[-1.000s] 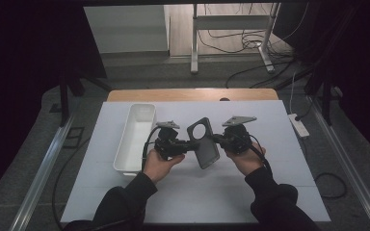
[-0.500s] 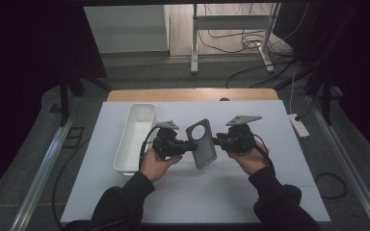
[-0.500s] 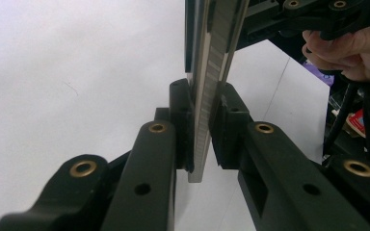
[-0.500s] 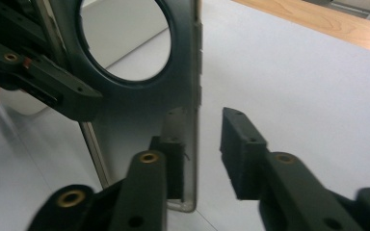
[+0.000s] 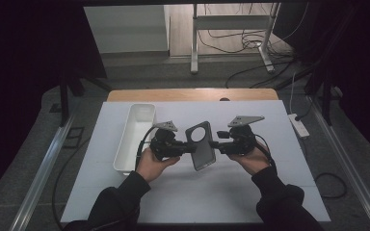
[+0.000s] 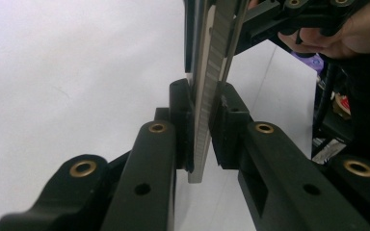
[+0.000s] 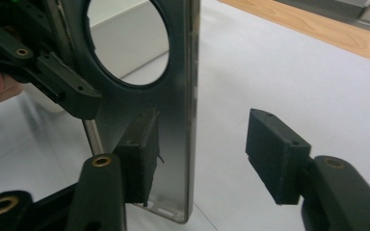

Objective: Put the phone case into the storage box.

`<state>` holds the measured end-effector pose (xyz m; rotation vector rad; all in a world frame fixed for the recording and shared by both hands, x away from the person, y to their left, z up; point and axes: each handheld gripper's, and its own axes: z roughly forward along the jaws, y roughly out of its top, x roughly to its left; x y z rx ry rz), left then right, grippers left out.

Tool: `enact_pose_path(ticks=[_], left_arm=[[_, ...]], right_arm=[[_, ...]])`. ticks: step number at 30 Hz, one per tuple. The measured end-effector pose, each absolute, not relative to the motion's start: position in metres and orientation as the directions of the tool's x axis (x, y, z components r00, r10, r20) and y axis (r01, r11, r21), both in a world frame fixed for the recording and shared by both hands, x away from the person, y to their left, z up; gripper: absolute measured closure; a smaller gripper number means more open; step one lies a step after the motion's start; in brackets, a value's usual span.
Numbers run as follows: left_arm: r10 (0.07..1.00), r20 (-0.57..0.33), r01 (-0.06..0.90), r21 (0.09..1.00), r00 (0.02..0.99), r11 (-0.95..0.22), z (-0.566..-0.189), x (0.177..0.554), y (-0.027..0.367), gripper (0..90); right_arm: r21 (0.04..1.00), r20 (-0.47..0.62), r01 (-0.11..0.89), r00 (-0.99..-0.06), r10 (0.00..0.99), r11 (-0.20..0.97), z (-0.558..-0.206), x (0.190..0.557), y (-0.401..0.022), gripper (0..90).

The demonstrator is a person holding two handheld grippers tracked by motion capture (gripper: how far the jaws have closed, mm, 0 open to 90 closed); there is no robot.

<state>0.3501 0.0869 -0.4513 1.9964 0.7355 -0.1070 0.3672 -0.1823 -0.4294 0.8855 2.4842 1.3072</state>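
Worktop (image 5: 221, 192): white sheet, white tray (image 5: 135, 137) at left.
Phone case (image 5: 201, 145): upright above worktop centre, between both grippers.
Left gripper (image 5: 189, 148): clamped on case edge.
Right gripper (image 5: 214, 143): jaws just opening, case edge between them, one pad clear.

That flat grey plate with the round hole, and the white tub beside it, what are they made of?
The plate looks like brushed metal: dull grey sheen, thin bright edge. The tub seems to be plastic: smooth, matte white, rounded corners. Neither is certain from looks alone.
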Motion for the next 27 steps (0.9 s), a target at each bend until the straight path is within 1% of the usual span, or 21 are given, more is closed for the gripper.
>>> enact_pose_path(ticks=[5,12,15,16,19,22,27], left_arm=[[0.429,-0.366,0.526,0.773,0.826,-0.354,-0.4508,0.3498,0.0862,80.3],[0.398,-0.364,0.510,0.777,0.842,-0.369,-0.4494,0.3489,0.0839,80.3],[0.385,-0.364,0.504,0.778,0.848,-0.374,-0.4498,0.3487,0.0827,80.3],[0.385,-0.364,0.504,0.778,0.848,-0.374,-0.4498,0.3487,0.0827,80.2],[0.384,-0.363,0.503,0.777,0.849,-0.377,-0.4510,0.3490,0.0816,80.2],[0.391,-0.366,0.509,0.775,0.845,-0.375,-0.4524,0.3496,0.0819,80.3],[0.420,-0.366,0.525,0.767,0.831,-0.370,-0.4553,0.3520,0.0841,80.2]], right_arm=[[0.807,0.100,0.390,-0.831,0.547,0.444,-0.4312,0.3664,-0.1792,43.2],[0.804,0.102,0.370,-0.857,0.505,0.465,-0.4341,0.3662,-0.1767,46.1],[0.804,0.109,0.365,-0.867,0.486,0.470,-0.4348,0.3657,-0.1756,50.1],[0.804,0.109,0.365,-0.867,0.486,0.470,-0.4348,0.3657,-0.1756,50.1],[0.802,0.121,0.363,-0.877,0.465,0.475,-0.4348,0.3647,-0.1746,57.0],[0.797,0.118,0.364,-0.877,0.466,0.483,-0.4347,0.3640,-0.1739,59.2],[0.789,0.146,0.385,-0.875,0.462,0.479,-0.4336,0.3651,-0.1772,69.6]])
